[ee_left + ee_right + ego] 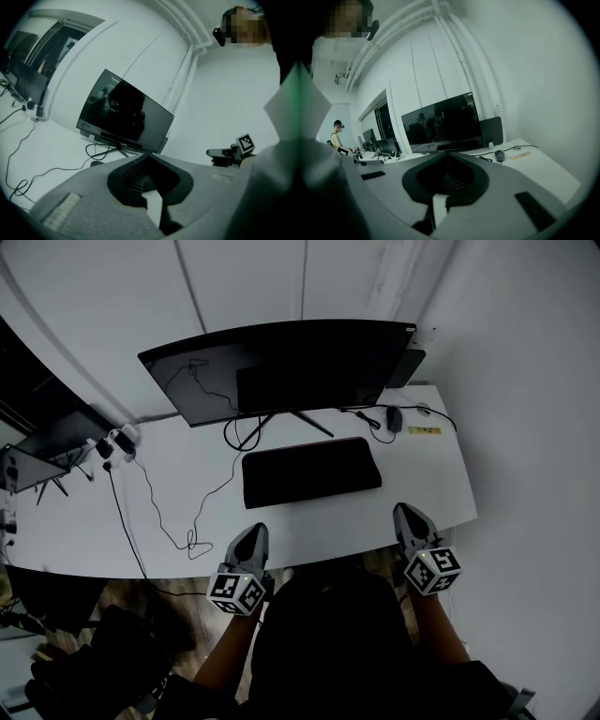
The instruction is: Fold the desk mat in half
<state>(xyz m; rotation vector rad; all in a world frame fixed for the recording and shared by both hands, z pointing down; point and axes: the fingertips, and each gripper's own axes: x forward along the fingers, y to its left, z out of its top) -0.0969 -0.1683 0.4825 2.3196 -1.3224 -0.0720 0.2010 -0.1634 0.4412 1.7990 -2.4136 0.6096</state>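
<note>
Okay, the desk mat sits in the middle of the white surface, a dark strip just in front of the monitor. Its long axis runs left to right, in line with the near edge. There's a reddish line along its far edge, and it looks compact, so my guess is it's already doubled over, though I can't be sure from up here.

Nearer the person, the left tool hovers over the front edge of the surface with its jaws pressed together and nothing between them. The right tool is the same: jaws together, empty, near the front edge.

Here's the relation that counts. The mat lies ahead of both tools, toward the monitor, clear of both. The left tool lines up almost under the mat's near left corner. The right one sits a little outside the near right corner, so the left looks a touch closer. If more folding is needed, both would have to spread and go forward to that near long edge.

Further out, a thin cable trails across the left side and a mouse sits by the monitor's right end.
</note>
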